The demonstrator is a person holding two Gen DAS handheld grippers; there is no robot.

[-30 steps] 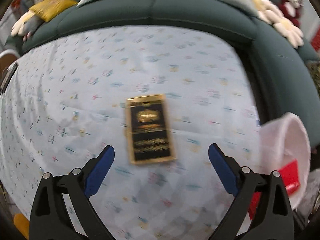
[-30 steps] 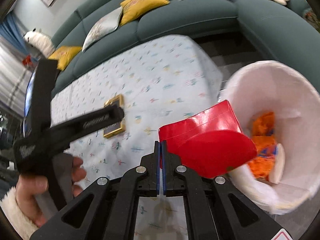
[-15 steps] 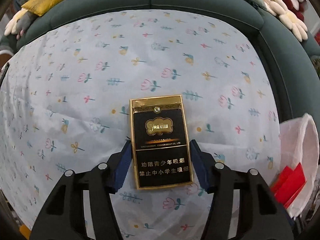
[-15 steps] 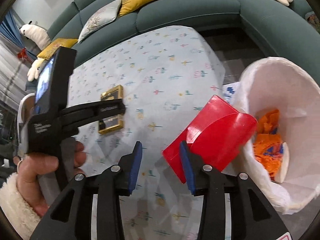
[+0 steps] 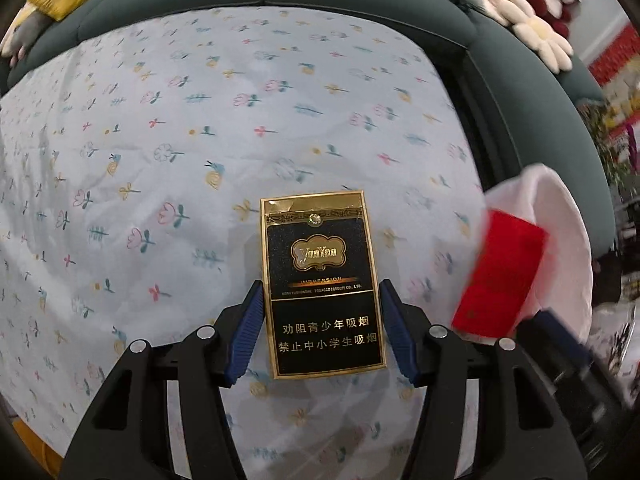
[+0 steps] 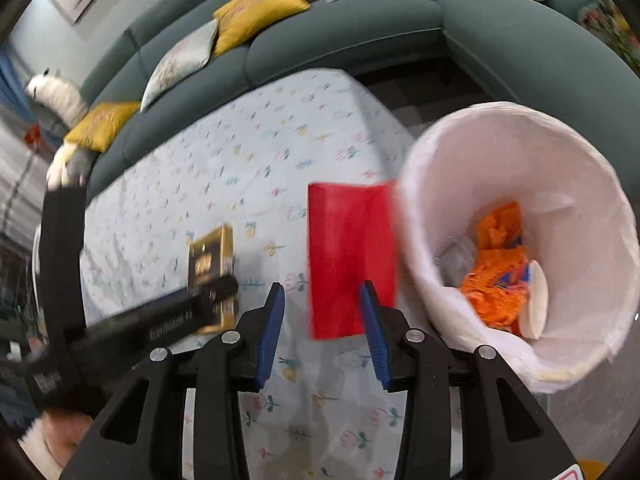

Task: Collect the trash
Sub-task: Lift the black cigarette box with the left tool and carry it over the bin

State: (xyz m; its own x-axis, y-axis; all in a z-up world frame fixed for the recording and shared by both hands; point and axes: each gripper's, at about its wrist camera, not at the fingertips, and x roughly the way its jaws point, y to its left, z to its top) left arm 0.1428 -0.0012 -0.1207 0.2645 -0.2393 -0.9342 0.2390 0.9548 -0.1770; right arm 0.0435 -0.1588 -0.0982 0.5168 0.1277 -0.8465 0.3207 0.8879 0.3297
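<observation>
Left gripper [image 5: 322, 334] fingers clasp the black-and-gold cigarette pack [image 5: 322, 284], unbinned; right gripper [image 6: 322, 334] fingers parted, red carton [image 6: 350, 258] loose lower centre beside white-lined bin [image 6: 500, 128].

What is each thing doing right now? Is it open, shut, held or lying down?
left gripper, shut on the cigarette pack's sides.
cigarette pack, flat and face up on the tablecloth, gripped.
right gripper, open, holding nothing.
red box, loose and blurred beside the bin's rim, not inside.
bin, open-topped, lined white, with orange trash inside.
</observation>
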